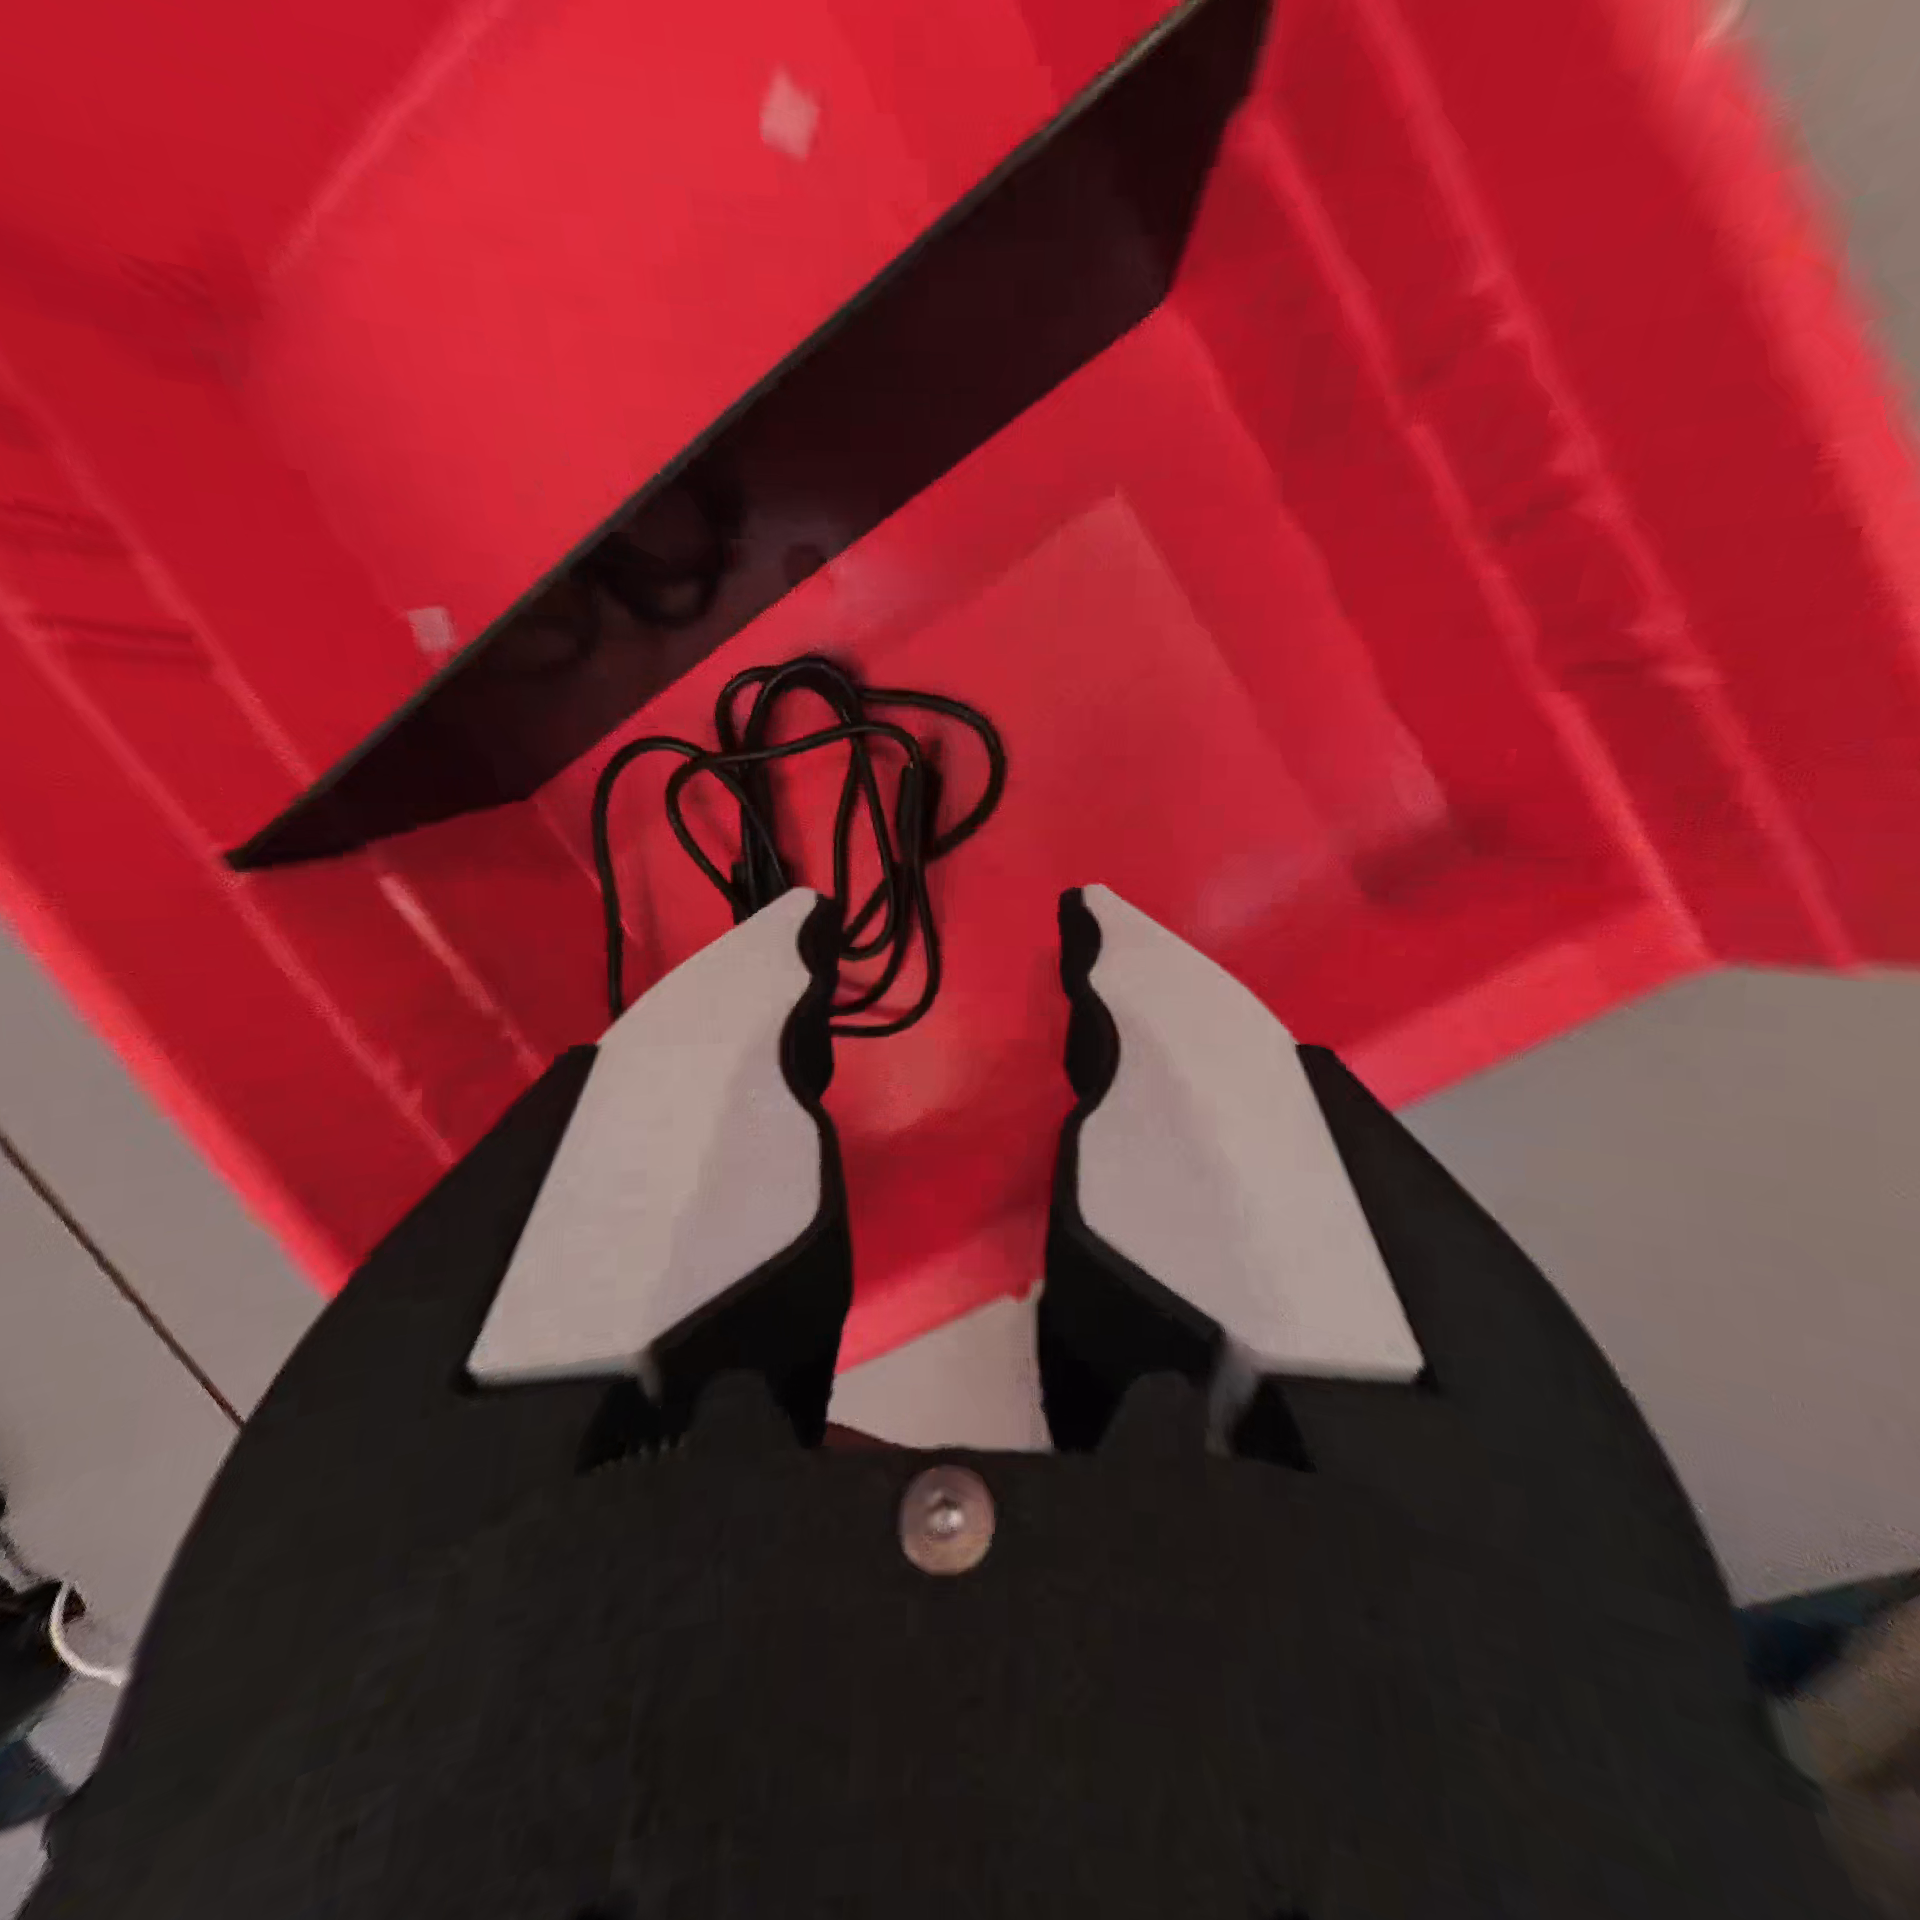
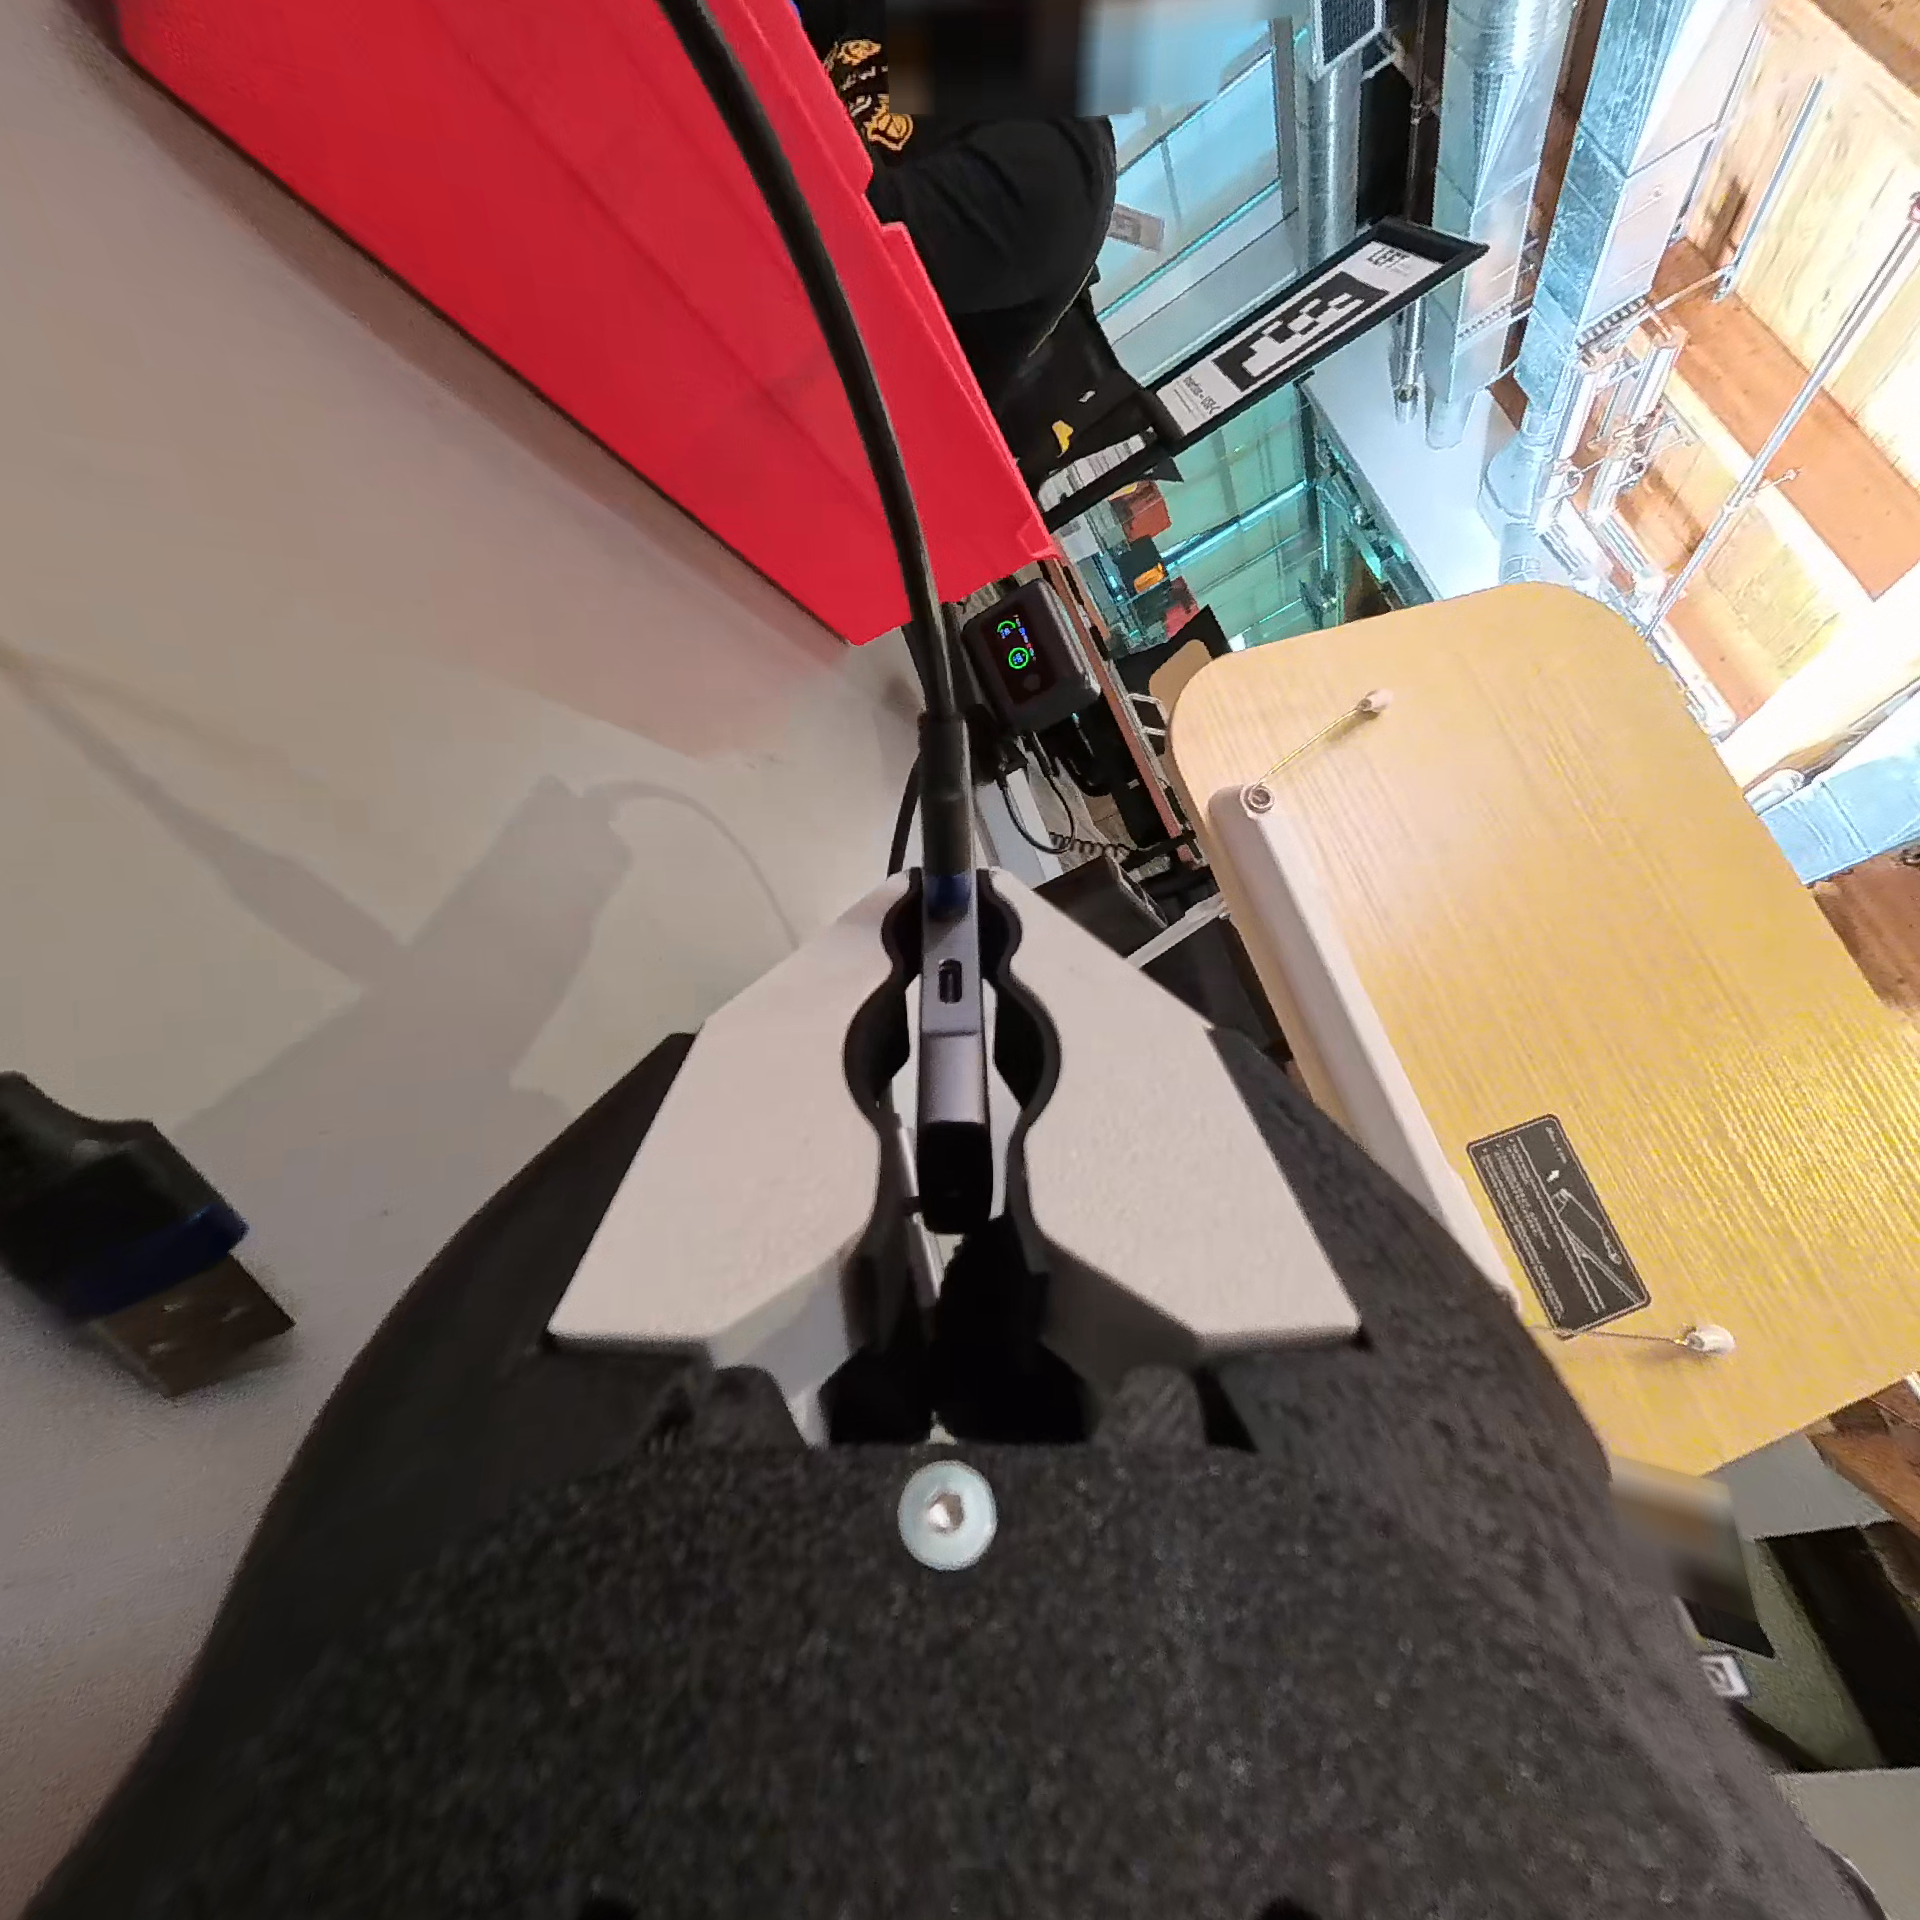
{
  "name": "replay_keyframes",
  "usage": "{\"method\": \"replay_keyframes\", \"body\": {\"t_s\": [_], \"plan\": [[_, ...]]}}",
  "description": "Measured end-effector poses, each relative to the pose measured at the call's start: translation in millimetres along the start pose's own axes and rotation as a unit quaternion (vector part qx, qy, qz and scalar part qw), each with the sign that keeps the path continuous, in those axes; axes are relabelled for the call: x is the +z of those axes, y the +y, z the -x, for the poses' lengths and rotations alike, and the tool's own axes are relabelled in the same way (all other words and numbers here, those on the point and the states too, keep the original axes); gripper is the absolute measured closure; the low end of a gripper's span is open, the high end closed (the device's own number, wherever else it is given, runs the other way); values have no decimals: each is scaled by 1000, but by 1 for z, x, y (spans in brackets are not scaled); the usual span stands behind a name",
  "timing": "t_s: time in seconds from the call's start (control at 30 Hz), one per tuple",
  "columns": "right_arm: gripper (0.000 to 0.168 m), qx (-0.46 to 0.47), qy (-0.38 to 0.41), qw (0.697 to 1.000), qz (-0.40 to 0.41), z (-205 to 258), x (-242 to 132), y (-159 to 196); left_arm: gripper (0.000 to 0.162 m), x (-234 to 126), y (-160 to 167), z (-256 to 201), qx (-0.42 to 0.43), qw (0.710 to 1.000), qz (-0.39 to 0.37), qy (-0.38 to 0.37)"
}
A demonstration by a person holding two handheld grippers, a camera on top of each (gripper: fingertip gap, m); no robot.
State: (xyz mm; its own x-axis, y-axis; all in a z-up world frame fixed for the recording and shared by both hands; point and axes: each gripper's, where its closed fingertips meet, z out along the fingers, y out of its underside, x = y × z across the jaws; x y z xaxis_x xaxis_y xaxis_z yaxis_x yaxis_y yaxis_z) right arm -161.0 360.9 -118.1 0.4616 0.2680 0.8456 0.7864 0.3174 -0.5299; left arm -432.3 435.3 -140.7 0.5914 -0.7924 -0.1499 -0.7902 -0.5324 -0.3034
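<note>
In the left wrist view my left gripper (image 1: pixel 940 914) is open and empty, held just above a red plastic bin (image 1: pixel 1403 582). A tangled thin black cable (image 1: pixel 821 821) lies on the bin's floor right in front of my fingertips. A flat black panel (image 1: pixel 831 416) leans aslant inside the bin behind the cable. In the right wrist view my right gripper (image 2: pixel 951 894) is shut on a slim grey adapter (image 2: pixel 951 1049) with a small port on its side. Its black cable (image 2: pixel 831 312) arcs up and away past the red bin (image 2: pixel 582 291).
A black USB plug with a blue band (image 2: pixel 125 1257) lies on the white table (image 2: pixel 260 727) at the left. A light wooden board (image 2: pixel 1538 987) with a white frame stands at the right. A small lit device (image 2: pixel 1023 660) and a person in black (image 2: pixel 987 197) are beyond. One gripper's finger ends stand about 30 cm off the other's.
</note>
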Motion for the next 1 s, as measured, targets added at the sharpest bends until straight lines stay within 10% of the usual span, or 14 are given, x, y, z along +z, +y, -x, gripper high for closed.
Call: {"method": "replay_keyframes", "body": {"t_s": [0.17,0.37,0.6,0.8,1.0], "plan": [[161,16,-2,1000,-2,-2,-1,0,120,45,17,2,-28,994,105,16],[161,14,-3,1000,-4,-1,-1,0,155,46,19,2,-11,995,96,8],[161,8,0,1000,-4,-2,-2,-1,156,-37,0,-22,-2,999,-35,18],[161,-2,1,1000,-6,0,-2,-3,156,-164,-21,-128,32,965,-204,159],[161,-7,6,1000,-7,-2,-3,-3,156,-109,8,-233,21,953,-154,261]]}}
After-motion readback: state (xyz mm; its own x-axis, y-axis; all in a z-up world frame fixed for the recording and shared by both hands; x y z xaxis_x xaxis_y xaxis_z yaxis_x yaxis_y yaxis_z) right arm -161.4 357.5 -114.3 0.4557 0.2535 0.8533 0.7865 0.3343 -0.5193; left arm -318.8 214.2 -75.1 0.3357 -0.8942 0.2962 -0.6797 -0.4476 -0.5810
